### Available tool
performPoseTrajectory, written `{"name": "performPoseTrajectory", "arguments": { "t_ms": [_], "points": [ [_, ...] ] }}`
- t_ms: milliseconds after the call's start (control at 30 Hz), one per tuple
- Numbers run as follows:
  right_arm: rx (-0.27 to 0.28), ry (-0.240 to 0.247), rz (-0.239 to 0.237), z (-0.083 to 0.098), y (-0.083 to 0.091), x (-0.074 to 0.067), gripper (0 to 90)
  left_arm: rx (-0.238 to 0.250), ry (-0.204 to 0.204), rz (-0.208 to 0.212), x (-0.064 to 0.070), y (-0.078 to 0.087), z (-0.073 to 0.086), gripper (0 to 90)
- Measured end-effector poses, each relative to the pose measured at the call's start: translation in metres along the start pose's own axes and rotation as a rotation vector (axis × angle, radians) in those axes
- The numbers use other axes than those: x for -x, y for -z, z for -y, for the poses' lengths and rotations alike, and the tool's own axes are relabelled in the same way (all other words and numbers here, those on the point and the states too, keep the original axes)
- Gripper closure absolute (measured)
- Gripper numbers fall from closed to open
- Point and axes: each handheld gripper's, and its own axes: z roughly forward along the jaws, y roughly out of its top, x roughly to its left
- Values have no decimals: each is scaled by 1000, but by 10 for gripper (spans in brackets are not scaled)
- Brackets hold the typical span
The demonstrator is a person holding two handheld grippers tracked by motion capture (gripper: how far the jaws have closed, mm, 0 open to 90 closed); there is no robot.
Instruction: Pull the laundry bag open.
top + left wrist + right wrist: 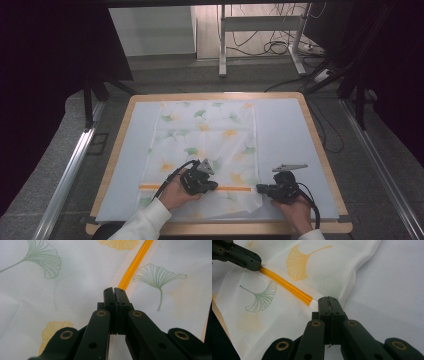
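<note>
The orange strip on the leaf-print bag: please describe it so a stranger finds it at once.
On the pale mat of the wooden table lies a white mesh bag printed with ginkgo leaves. Near its front edge runs a thin orange zipper strip, the bag's one straight, solid-coloured line.

In the left gripper view, the closed tips of the left gripper [115,291] cover the near end of the orange zipper [133,263], so whether they pinch a slider cannot be told. The zipper's far end is cut off by the top edge. In the right gripper view, the right gripper [328,301] hides the bag's [287,315] edge beneath its tips; any pinched fabric cannot be made out.
</note>
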Motion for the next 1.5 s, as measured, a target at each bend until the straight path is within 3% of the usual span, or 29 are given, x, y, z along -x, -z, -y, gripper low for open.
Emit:
{"name": "performPoseTrajectory", "arguments": {
  "t_ms": [633,1500],
  "points": [
    [0,5,-1,0,0,0,897,-8,-14,-16,0,4,3,900],
    [1,5,-2,0,0,0,897,-4,31,-39,-13,23,27,900]
  ]
}}
